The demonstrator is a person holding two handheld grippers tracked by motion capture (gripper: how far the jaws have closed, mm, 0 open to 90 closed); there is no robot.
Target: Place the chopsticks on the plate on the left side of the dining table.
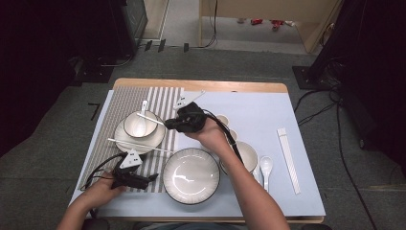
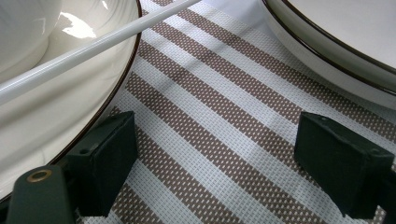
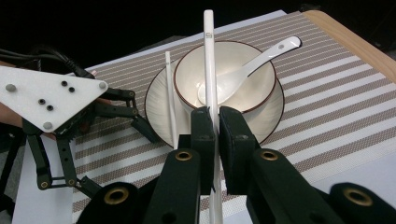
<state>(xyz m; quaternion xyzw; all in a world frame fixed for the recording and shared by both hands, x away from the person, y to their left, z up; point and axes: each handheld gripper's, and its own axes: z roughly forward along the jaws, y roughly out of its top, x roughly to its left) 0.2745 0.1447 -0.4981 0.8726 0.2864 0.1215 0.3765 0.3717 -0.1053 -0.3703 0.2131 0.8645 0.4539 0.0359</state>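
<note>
The striped placemat (image 1: 117,112) lies on the left part of the table (image 1: 201,85). On it sits a plate (image 3: 161,95) carrying a small bowl (image 3: 224,77) with a spoon (image 3: 247,70) inside. The right gripper (image 3: 212,122), above the placemat's right edge, clenches a white chopstick (image 3: 208,56) over the bowl. A second chopstick (image 3: 170,93) rests across the plate. The left gripper (image 2: 215,154) stands released at the placemat's near edge, grasping nothing.

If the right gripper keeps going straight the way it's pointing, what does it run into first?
Probably the small bowl with the spoon in it. The right gripper, shut on a white chopstick, aims at it; height above the rim is unclear.
</note>
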